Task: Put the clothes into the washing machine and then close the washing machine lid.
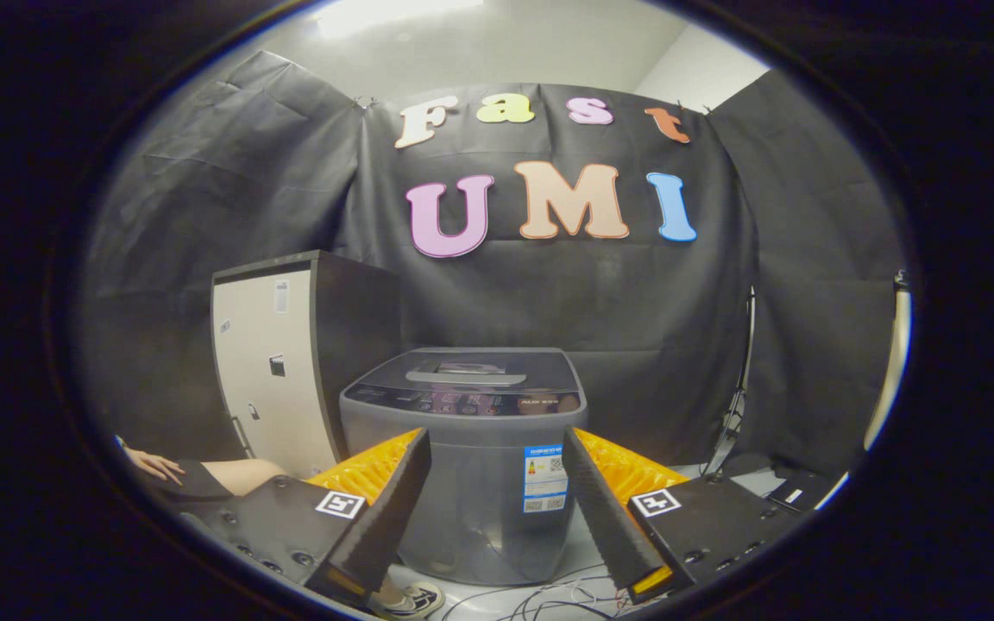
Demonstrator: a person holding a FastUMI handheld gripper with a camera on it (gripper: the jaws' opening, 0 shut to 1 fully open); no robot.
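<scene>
A small grey top-loading washing machine (471,448) stands on the floor straight ahead of my fingers, some way beyond them. Its dark lid (467,375) lies flat and shut on top, with a control strip along its front edge. My gripper (497,448) is open, its two orange-and-black fingers (376,483) spread wide with nothing between them, framing the machine's front. No clothes are in sight.
A tall beige cabinet with dark sides (277,379) stands left of the machine. A seated person's hand and leg (204,473) show at the lower left, a shoe (415,599) near the left finger. Cables (549,595) lie on the floor before the machine.
</scene>
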